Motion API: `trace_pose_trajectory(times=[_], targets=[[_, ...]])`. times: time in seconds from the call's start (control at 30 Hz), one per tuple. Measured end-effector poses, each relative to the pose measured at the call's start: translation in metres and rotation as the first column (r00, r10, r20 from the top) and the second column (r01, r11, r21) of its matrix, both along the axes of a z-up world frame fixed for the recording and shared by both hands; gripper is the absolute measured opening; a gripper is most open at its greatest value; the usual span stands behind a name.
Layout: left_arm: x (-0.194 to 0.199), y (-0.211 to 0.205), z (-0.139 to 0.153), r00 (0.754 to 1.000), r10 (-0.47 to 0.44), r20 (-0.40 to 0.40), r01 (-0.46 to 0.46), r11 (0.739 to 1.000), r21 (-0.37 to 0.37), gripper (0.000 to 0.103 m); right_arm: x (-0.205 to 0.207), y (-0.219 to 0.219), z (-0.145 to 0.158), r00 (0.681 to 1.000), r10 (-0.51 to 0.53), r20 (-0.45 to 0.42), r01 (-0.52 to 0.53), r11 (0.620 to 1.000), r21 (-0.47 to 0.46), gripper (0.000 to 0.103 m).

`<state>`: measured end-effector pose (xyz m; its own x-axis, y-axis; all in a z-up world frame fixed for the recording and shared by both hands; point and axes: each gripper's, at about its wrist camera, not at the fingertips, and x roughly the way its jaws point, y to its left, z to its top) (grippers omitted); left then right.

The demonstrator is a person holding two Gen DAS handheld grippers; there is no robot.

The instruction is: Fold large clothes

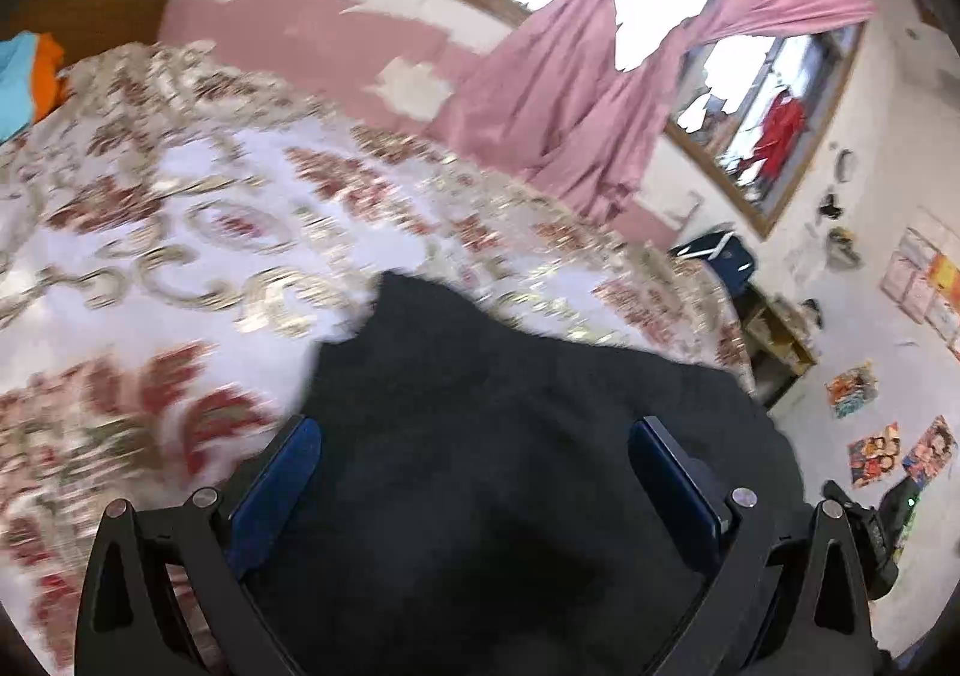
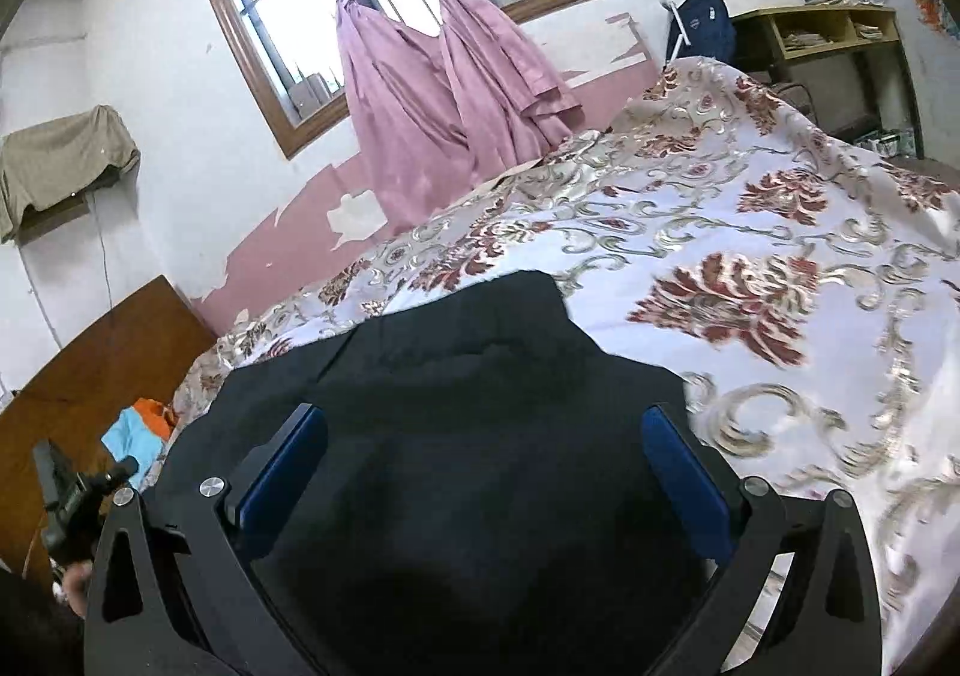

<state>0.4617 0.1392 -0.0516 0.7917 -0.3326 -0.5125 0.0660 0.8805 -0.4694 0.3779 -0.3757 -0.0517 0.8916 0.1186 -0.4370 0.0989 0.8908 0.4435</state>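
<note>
A large dark garment [image 1: 510, 436] lies on a bed with a floral cover [image 1: 180, 196]. In the left wrist view my left gripper [image 1: 474, 436] is open, its blue-padded fingers [image 1: 282, 478] spread wide over the garment's near part. In the right wrist view the same dark garment [image 2: 480, 406] lies on the floral cover [image 2: 780, 256], and my right gripper [image 2: 486, 430] is open above it, fingers [image 2: 684, 472] wide apart. Neither gripper holds cloth. The garment's near edge is hidden under both grippers.
Pink curtains [image 2: 420, 76] hang at a window behind the bed. Blue and orange clothes [image 2: 141, 424] lie by a wooden headboard [image 2: 90, 364]. A wooden shelf [image 2: 828, 34] and a blue bag [image 2: 702, 22] stand past the bed. The other gripper [image 2: 66, 496] shows at the left edge.
</note>
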Motion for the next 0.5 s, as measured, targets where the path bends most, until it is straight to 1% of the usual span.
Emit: trace_pose_trajectory(times=[0.1, 0.17, 0.2, 0.27, 0.37, 0.4, 0.5], targets=[[-0.004, 0.02, -0.008, 0.995, 0.046, -0.086, -0.042, 0.998, 0.044, 0.103, -0.015, -0.02, -0.008, 0.998, -0.039, -0.04, 0.041, 0.999, 0.035, 0.102], [-0.005, 0.033, -0.018, 0.988, 0.059, -0.142, -0.055, 0.998, 0.035, 0.103, -0.019, -0.032, -0.017, 0.997, -0.057, -0.061, 0.062, 0.995, 0.081, 0.102], [-0.005, 0.04, -0.025, 0.985, 0.05, -0.167, -0.048, 0.999, 0.014, 0.103, -0.016, -0.04, -0.025, 0.994, -0.048, -0.102, 0.06, 0.991, 0.118, 0.102], [-0.006, 0.045, -0.03, 0.986, 0.017, -0.168, -0.019, 1.0, -0.007, 0.103, -0.005, -0.051, -0.036, 0.981, 0.0, -0.194, 0.033, 0.985, 0.168, 0.102], [-0.004, 0.041, -0.03, 0.984, -0.021, -0.179, 0.027, 0.999, 0.029, 0.103, 0.009, -0.056, -0.056, 0.954, 0.119, -0.277, -0.051, 0.969, 0.241, 0.102], [-0.002, 0.038, -0.031, 0.982, -0.042, -0.186, 0.05, 0.998, 0.042, 0.103, 0.012, -0.057, -0.062, 0.947, 0.145, -0.286, -0.066, 0.961, 0.268, 0.102], [0.003, 0.026, -0.032, 0.967, -0.141, -0.212, 0.16, 0.985, 0.072, 0.103, 0.014, -0.063, -0.068, 0.953, 0.163, -0.255, -0.08, 0.948, 0.308, 0.102]])
